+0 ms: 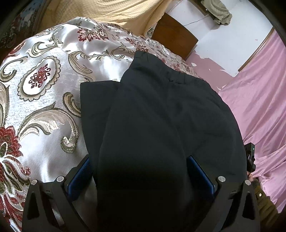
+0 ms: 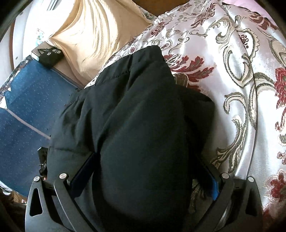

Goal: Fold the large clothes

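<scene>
A black padded garment (image 1: 160, 110) lies in a folded heap on the floral satin quilt (image 1: 44, 85). In the left wrist view its bulk fills the space between the wide-spread fingers of my left gripper (image 1: 139, 158). A strip of quilt shows between the left blue pad (image 1: 80, 174) and the cloth, so the jaws stand open. In the right wrist view the same garment (image 2: 135, 110) bulges up between the fingers of my right gripper (image 2: 147, 157), also open. Its left finger lies against the cloth, and quilt shows beside the right pad (image 2: 215, 189). Both garment ends nearest the cameras are hidden in shadow.
A cream blanket (image 1: 116, 12) is bunched at the head of the bed by a wooden headboard (image 1: 175, 35). A pink sheet (image 1: 259, 100) lies to the right. In the right wrist view, a blue patterned floor (image 2: 30, 107) and a black box (image 2: 51, 54) sit beyond the bed edge.
</scene>
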`<state>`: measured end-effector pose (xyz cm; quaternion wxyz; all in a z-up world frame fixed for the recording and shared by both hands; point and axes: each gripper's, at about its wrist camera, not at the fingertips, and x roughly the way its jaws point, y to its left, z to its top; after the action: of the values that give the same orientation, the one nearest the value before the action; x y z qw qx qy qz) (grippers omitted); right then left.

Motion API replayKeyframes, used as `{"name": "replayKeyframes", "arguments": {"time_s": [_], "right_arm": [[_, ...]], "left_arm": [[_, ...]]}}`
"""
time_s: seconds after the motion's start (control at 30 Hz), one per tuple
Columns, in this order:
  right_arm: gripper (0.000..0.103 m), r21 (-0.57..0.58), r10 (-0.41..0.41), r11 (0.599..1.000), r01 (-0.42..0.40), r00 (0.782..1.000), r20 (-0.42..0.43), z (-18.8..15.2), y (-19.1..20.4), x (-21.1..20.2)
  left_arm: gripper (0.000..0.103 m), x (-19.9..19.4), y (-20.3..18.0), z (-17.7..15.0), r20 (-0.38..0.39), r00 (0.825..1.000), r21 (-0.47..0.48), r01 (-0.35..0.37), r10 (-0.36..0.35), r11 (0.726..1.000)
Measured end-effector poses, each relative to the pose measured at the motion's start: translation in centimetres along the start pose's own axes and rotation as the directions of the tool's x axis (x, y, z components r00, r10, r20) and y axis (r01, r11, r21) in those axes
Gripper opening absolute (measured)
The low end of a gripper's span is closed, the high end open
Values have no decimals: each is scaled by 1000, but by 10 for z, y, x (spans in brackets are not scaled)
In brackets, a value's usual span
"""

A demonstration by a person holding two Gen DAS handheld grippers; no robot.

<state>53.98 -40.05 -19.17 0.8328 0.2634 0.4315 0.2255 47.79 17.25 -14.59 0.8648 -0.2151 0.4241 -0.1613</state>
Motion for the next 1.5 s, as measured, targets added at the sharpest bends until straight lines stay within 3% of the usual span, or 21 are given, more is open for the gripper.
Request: {"name": "replayKeyframes", "arguments": {"time_s": [0.4, 0.8, 0.93, 1.0, 1.13, 1.2, 1.27, 1.4, 1.5], "right_arm": [[102, 7, 11, 1000, -11, 1000, 11, -2, -6, -1], [102, 12, -124, 992, 125, 991, -44, -1, 14, 4], [102, 7, -188, 982, 188, 982, -33, -4, 25, 2], [96, 10, -190, 982, 190, 981, -28, -7, 30, -1], [73, 14, -203, 979, 203, 979, 7, -13, 46, -10], [64, 8, -225, 974, 225, 974, 26, -17, 55, -14], [52, 6, -248, 969, 248, 968, 50, -20, 66, -20], [34, 15, -240, 971, 240, 965, 103, -21, 84, -39], [24, 21, -194, 981, 193, 968, 161, -21, 98, -64]], "left_arm": [[103, 0, 0, 0, 0, 1000, -1, -1, 1, 1000], [103, 8, -4, 3, -53, 998, 11, 47, -46, 999], [91, 6, -5, 2, -51, 997, 11, 60, -59, 998], [80, 5, -4, 2, -44, 997, 0, 58, -57, 998], [54, -6, -5, 1, -19, 999, -21, 39, -39, 999], [38, -14, -13, -2, 6, 1000, -5, 6, -6, 1000], [28, -25, -26, -5, 37, 999, 11, -34, 34, 999], [18, -43, -59, -3, 69, 988, 93, -143, 137, 985], [16, -66, -77, 2, 83, 986, 103, -150, 142, 983]]}}
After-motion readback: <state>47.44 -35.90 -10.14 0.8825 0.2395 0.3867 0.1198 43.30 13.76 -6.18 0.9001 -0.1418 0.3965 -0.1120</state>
